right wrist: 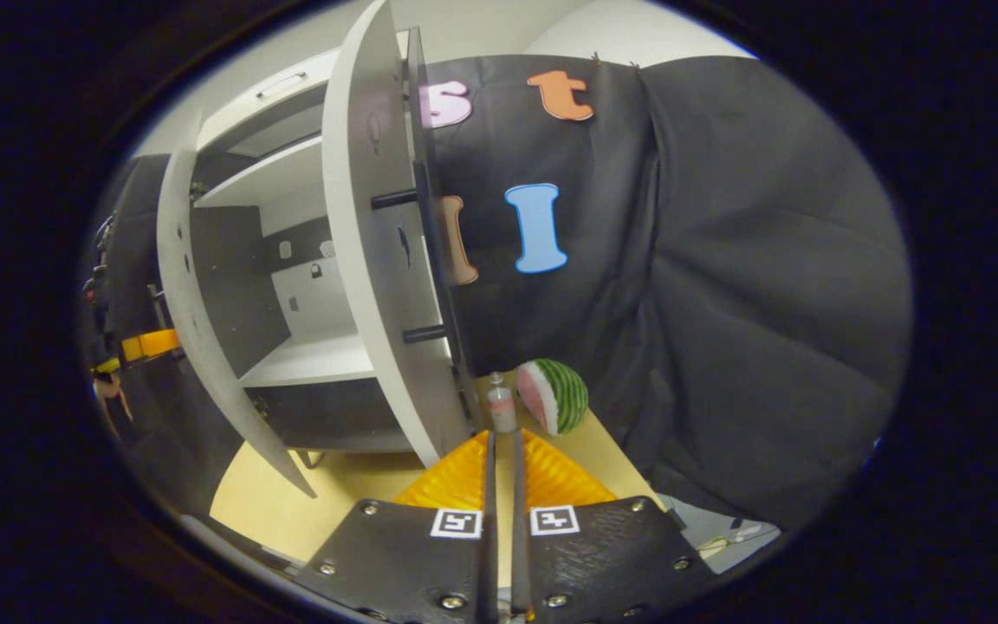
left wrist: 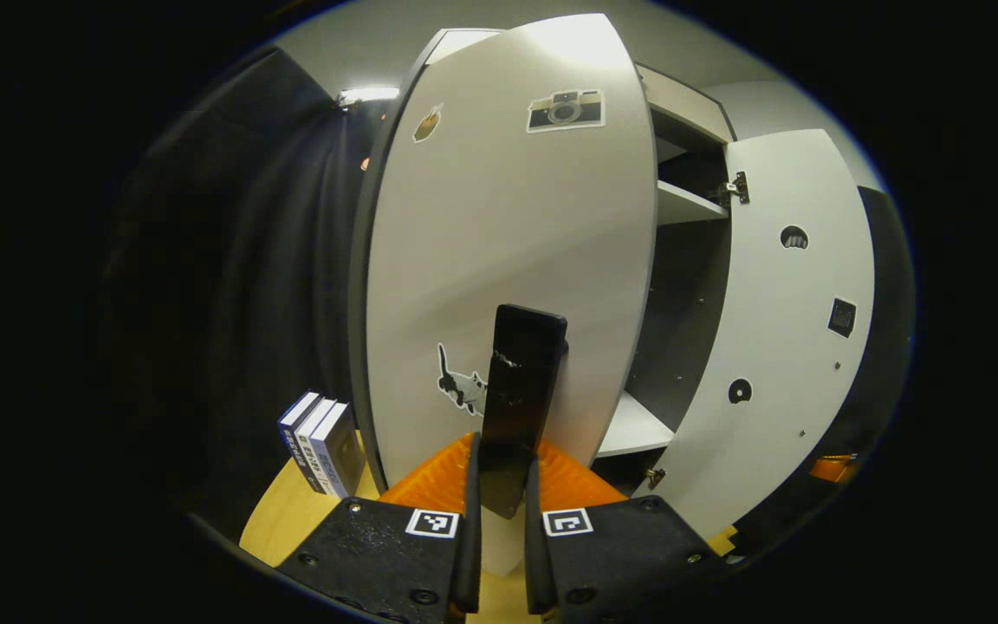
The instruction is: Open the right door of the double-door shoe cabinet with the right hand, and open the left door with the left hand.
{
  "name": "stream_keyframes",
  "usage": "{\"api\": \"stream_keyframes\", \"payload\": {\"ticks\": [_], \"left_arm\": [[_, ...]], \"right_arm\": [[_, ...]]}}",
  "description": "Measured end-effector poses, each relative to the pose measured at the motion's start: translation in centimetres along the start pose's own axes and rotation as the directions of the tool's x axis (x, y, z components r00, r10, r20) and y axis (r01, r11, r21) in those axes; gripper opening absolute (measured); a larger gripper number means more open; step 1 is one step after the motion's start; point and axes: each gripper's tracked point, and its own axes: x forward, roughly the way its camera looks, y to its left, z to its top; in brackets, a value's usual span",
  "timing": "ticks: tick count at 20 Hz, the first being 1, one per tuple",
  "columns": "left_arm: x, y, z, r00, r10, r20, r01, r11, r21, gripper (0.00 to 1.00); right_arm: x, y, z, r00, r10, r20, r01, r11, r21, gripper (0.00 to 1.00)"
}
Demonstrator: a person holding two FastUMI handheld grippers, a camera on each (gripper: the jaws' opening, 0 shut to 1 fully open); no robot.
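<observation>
Left gripper (left wrist: 499, 485) pinched tight on the left door's black handle (left wrist: 521, 390), left door (left wrist: 508, 260) partly swung out. Right gripper (right wrist: 502, 485) nearly closed, holding nothing, beside the wide-open right door (right wrist: 378, 286). Risk: pulling off the hinge arc could slip the handle free.

We see 3 books (left wrist: 322, 442) upright on the yellow floor (left wrist: 282, 520), near its left edge. Watermelon half (right wrist: 554, 395) and small bottle (right wrist: 501, 409) stand just beside each other by the black cloth wall (right wrist: 724, 286).

Both white cabinet doors (left wrist: 508, 260) ajar
</observation>
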Motion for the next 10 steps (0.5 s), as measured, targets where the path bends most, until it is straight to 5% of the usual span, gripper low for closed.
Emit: {"api": "stream_keyframes", "payload": {"ticks": [10], "left_arm": [[-1.3, 1.5, 0.0, 0.998, 0.055, -0.015, -0.054, 0.998, 0.006, 0.17]], "right_arm": [[0.0, 2.0, -0.6, 0.999, 0.021, -0.024, -0.021, 1.000, -0.009, 0.06]]}}
